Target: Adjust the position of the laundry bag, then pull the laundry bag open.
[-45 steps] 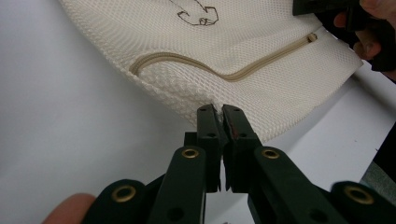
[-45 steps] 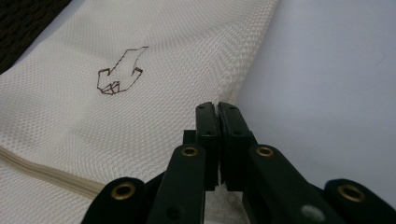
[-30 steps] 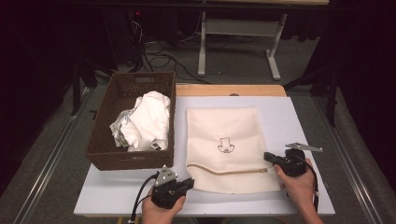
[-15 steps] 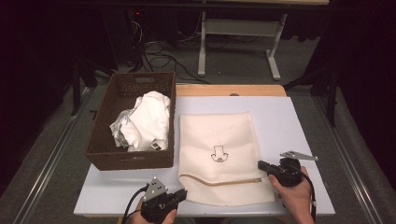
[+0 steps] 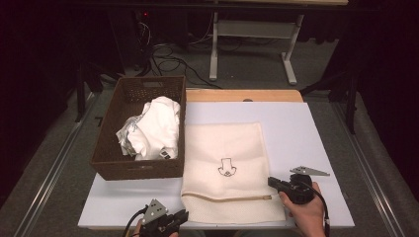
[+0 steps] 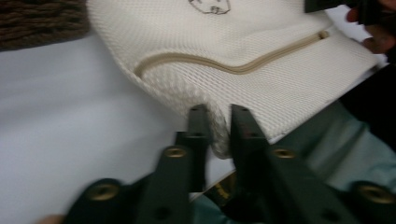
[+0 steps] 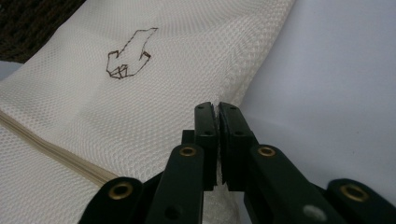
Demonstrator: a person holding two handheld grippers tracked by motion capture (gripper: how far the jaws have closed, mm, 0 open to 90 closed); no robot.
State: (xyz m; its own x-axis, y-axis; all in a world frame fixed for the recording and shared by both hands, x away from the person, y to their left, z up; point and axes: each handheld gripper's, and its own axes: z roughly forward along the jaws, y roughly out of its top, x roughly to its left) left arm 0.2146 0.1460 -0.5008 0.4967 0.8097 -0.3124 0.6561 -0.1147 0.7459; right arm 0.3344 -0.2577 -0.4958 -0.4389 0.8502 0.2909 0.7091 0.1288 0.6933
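- While its jaws have just been opening, the left gripper stands parted around a corner fold of the mesh laundry bag.
- Right gripper, likewise easing apart, pinches the bag's edge.
- Bag lies flat on the white table, beside the wicker basket.

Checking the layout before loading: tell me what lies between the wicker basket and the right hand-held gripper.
The cream mesh laundry bag lies flat on the white table, between the basket and the right hand-held gripper, as the high view shows.
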